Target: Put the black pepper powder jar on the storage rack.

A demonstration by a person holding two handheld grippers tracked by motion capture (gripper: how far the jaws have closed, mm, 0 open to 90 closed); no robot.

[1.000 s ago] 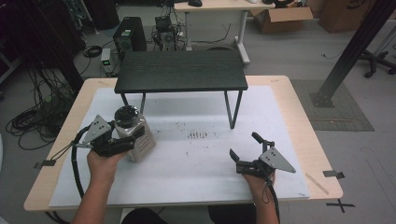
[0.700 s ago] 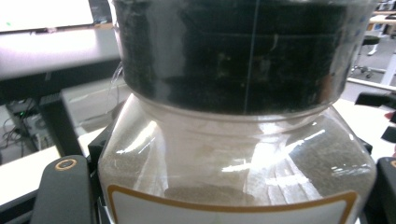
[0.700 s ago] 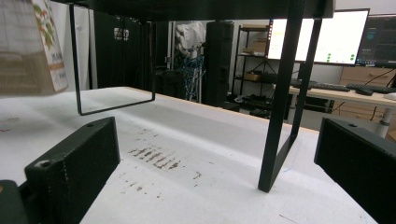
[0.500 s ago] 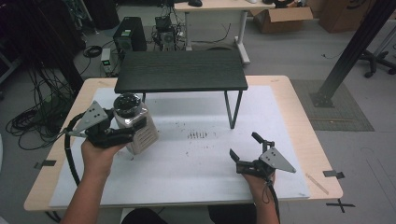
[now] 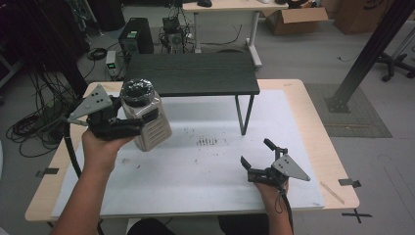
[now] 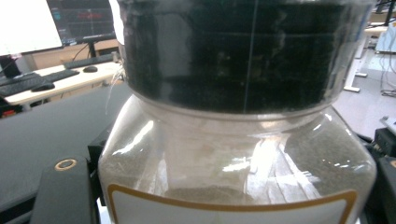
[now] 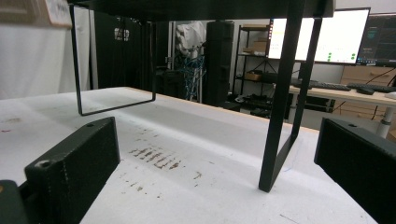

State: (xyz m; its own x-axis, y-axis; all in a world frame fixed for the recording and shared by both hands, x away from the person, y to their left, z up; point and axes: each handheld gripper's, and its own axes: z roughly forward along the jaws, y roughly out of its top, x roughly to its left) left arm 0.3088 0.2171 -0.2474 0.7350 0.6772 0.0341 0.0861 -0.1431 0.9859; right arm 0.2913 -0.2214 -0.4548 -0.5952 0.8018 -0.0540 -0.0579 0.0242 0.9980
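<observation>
Seen from above, a light wooden table covered by a white paper sheet; a person's two forearms come in from the bottom edge. At the left, the left gripper, black with a grey three-cornered plate on top, is clamped on a clear plastic jar with a black screw lid and a white label; the jar is held in the air above the left part of the sheet, tilted slightly, its lid near the left front corner of the low shelf; a black cable trails down from the gripper past the table edge. In the left gripper view the jar sits right up against the camera, its dark lid above, clear shoulders below, and a gold-edged label at the bottom. In the middle, a low black shelf on thin black metal legs stands on the far half of the table; in front of it a patch of small brown marks stains the paper. At the right, the right gripper rests low on the sheet near the front edge, well apart from the jar; its jaws stand wide apart with nothing between them; in the right gripper view they frame the stained paper and one shelf leg.
</observation>
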